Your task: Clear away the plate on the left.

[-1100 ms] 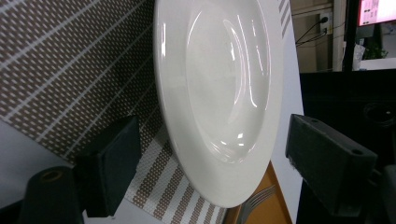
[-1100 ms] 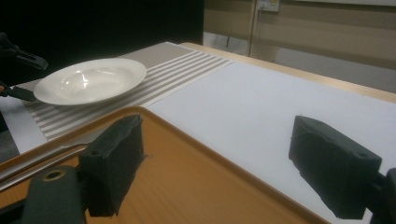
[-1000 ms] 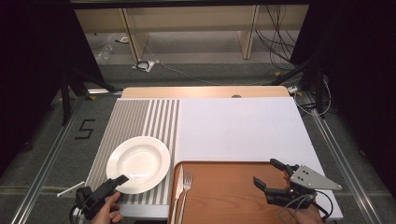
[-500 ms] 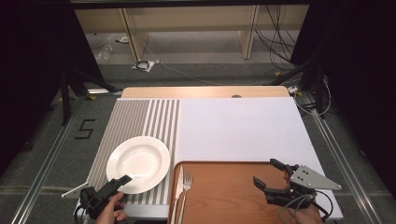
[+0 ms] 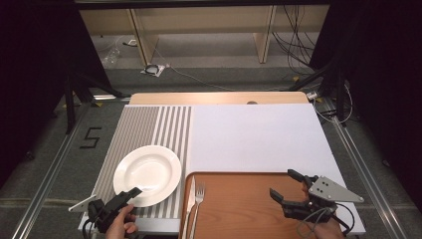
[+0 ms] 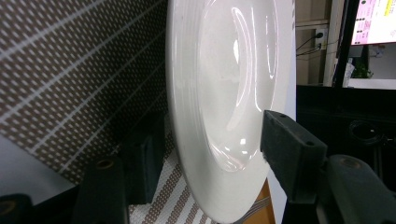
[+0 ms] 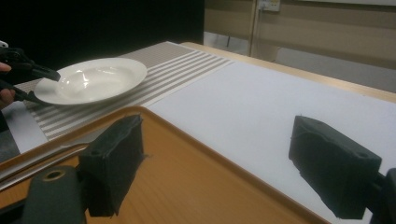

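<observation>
one plate [image 6: 219, 93] rim between left claw [image 6: 210, 154] jaws

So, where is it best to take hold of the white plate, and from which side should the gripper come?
Probably at the near rim of the white plate, coming in low from the person's side. The rim is thin and flares out, so one jaw can go under and one over. The left gripper already straddles that edge, its jaws just closing around it, not yet clearly pressing.
</observation>
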{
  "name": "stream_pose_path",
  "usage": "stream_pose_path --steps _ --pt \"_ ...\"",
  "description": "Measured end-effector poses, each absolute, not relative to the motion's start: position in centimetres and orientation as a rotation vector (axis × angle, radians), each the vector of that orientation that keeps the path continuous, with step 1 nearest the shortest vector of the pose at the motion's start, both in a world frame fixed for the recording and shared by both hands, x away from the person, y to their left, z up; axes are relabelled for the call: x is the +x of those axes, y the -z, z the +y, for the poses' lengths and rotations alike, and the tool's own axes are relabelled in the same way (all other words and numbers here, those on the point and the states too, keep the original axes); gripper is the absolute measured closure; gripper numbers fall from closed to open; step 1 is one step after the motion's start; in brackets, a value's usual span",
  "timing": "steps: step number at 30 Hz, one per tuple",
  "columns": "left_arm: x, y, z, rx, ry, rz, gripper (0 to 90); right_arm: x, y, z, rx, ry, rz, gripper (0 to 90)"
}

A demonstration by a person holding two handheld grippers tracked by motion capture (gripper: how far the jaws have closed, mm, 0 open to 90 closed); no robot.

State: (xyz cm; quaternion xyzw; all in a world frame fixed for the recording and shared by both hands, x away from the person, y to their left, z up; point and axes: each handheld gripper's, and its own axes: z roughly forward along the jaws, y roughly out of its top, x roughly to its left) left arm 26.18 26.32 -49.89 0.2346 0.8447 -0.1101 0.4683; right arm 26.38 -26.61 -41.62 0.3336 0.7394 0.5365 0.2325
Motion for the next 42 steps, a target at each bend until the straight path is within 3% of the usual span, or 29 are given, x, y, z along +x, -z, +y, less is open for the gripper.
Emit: stream_pose_path --steps 31,42 --pt "27.5 51.3 25.9 0.549 0.284 2.113 76.9 26.4 41.6 -26.6 0.911 -1.482 2.031 18.8" --pt "27.4 51.6 26.3 0.477 0.334 2.088 79.6 26.4 41.6 -26.6 0.913 -1.479 2.032 18.8"
